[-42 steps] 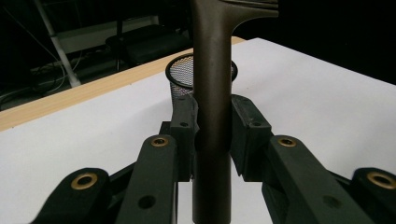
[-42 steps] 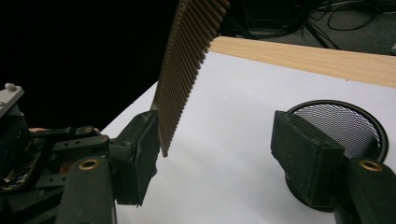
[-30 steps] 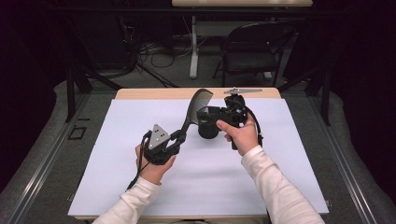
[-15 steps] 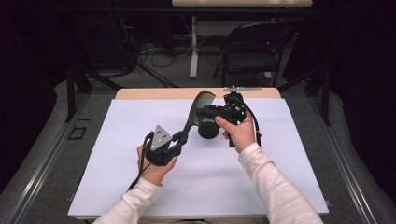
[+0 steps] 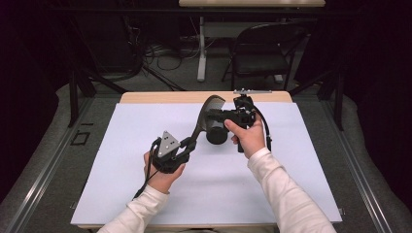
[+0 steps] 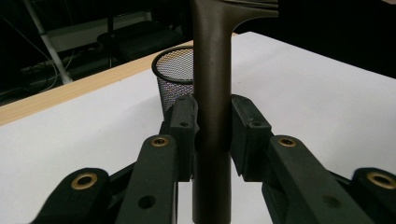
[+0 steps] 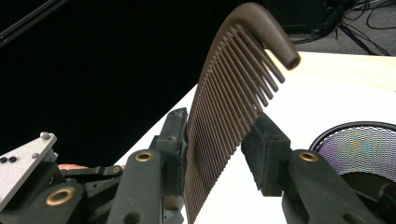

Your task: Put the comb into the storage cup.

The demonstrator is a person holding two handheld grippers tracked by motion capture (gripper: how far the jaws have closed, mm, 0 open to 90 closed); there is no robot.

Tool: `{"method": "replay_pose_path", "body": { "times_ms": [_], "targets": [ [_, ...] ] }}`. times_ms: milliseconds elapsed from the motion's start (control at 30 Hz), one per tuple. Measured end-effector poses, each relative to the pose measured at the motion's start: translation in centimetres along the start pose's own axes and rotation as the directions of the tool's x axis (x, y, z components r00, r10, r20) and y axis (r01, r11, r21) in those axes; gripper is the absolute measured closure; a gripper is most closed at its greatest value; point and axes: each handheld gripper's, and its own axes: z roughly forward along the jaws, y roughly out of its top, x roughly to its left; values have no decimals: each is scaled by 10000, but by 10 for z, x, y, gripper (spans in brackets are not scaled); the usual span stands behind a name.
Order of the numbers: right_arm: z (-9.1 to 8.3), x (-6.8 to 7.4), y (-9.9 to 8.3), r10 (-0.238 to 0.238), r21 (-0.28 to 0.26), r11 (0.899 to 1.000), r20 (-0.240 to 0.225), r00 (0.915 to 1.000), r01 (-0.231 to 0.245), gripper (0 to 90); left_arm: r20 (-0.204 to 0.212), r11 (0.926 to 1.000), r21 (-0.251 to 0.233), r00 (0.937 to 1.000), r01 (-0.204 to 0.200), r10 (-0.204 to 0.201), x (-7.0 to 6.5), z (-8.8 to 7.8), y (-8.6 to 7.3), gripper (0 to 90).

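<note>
A dark brown comb [image 5: 204, 115] hangs above the white sheet. My left gripper [image 5: 187, 145] is shut on its handle [image 6: 212, 93], both pads pressed on the shaft. My right gripper [image 5: 214, 115] reaches in from the right around the toothed end [image 7: 229, 102]. Its jaws have just been closing with the comb between them. One pad [image 7: 180, 130] lies against the comb's spine. The other pad [image 7: 266, 149] stands right at the tooth tips, and I see no firm squeeze. A black mesh cup [image 5: 216, 135] stands on the sheet under the right gripper.
The white sheet [image 5: 145, 126] covers most of the wooden table [image 5: 160, 97]. A black chair [image 5: 262, 53] and a second table's leg [image 5: 200, 48] stand beyond the far edge, with cables on the floor. Both sleeved forearms come in from the bottom.
The right gripper's jaws have drawn in around the comb's toothed end. Neither hand has shifted, and the left gripper keeps its hold on the handle.
</note>
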Motion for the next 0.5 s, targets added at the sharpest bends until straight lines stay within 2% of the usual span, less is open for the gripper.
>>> {"method": "replay_pose_path", "body": {
  "times_ms": [233,500],
  "targets": [
    [0,-2,0,269,-58,9996,-277,9993,-271,661,4,10000,29,10000,-41,41,-1,0,0,724],
    [1,-2,0,310,-21,9995,-341,9989,-311,703,29,10000,47,10000,-72,72,-3,2,-1,725]
  ]
}}
